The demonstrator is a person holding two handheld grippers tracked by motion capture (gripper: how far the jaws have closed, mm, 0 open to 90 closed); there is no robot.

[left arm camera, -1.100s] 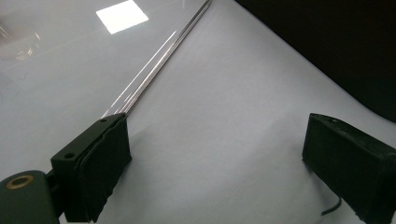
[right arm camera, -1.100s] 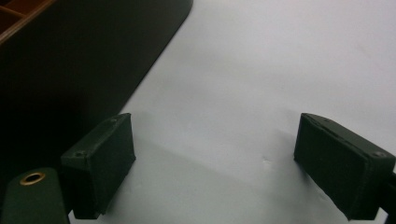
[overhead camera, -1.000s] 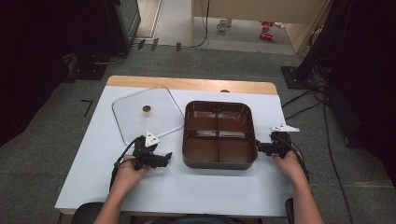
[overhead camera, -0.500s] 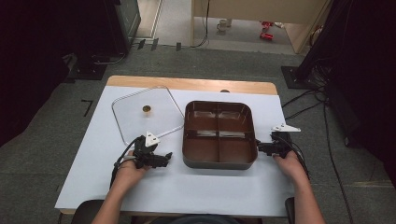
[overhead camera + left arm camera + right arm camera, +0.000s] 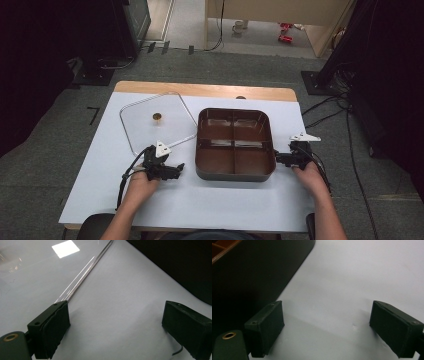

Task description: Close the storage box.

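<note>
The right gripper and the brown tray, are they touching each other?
Apart. In the right gripper view, the right gripper is open, with white table showing between its nearer jaw and the brown tray wall.

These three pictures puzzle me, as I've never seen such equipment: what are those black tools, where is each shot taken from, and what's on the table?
A person sits at a white table and holds a hand tool with two jaws in each hand: the left gripper and the right gripper. One camera looks down from above; another rides on each gripper and looks along its black jaws. On the table lie a clear lid with a small knob and a brown four-compartment tray. Both grippers are open and hold nothing.
</note>
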